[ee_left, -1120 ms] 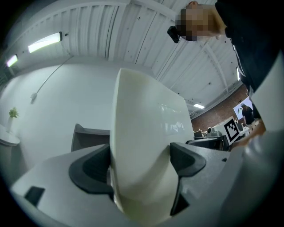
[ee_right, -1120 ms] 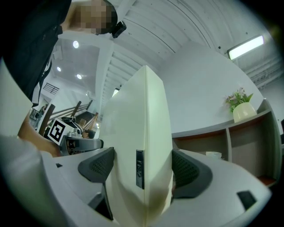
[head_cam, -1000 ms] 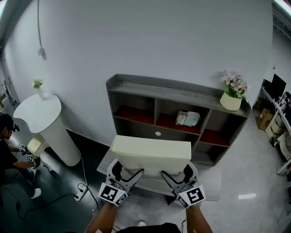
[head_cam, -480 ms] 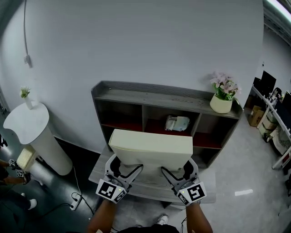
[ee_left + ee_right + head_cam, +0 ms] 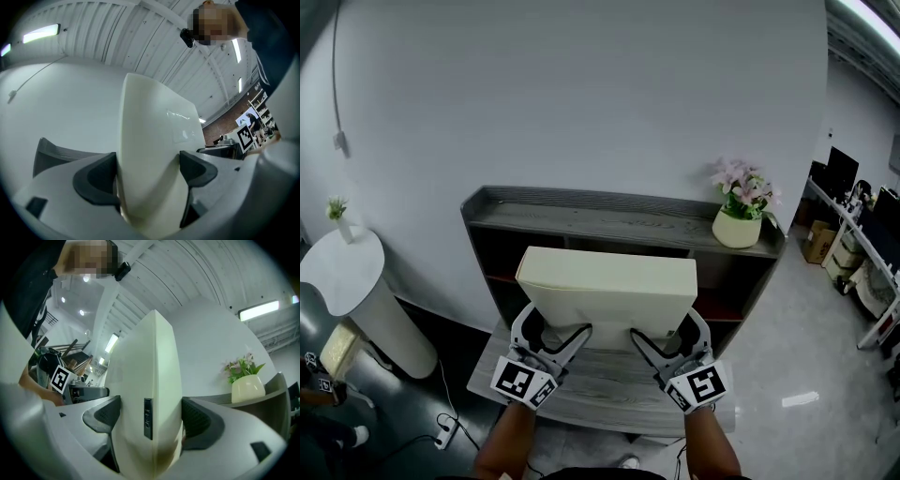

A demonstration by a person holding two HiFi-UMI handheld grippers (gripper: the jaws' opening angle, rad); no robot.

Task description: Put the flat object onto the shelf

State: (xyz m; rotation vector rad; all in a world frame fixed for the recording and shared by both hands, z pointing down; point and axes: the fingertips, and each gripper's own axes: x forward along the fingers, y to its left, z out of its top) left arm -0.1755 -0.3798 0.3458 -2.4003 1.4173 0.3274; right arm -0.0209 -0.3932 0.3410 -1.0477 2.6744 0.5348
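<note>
The left gripper point(image 5: 147, 174) is clenched on the near edge of the cream, flat, rectangular, smooth-shelled slab point(image 5: 609, 286), its 2 dark pads pressed against the slab's 2 broad faces. The right gripper point(image 5: 148, 422) clamps the same edge further along in the same way. In the head view the slab hangs in the air between the 2 grippers, its far edge tipped upward. It sits in front of the grey wooden shelf unit point(image 5: 581, 217), hides the middle compartments and rests on no board. I judge the step in hand to be carrying the slab to the shelf, so the task is roughly half done: grasped and lifted, not yet placed. To do it well, both grips should be equally firm and both wrists should move together, so the slab neither twists nor pivots on 1 pair of pads. The top board looks like the roomiest landing place, though which level is meant I cannot tell. The cream pot of pink flowers point(image 5: 737, 228) stands at that board's right end, so the slab should land left of it, well apart. I would set the far edge down first, lay the slab flat, and open the jaws only once it is fully supported. The pads hold only a narrow strip of a smooth shell, so slipping is the likely risk.
</note>
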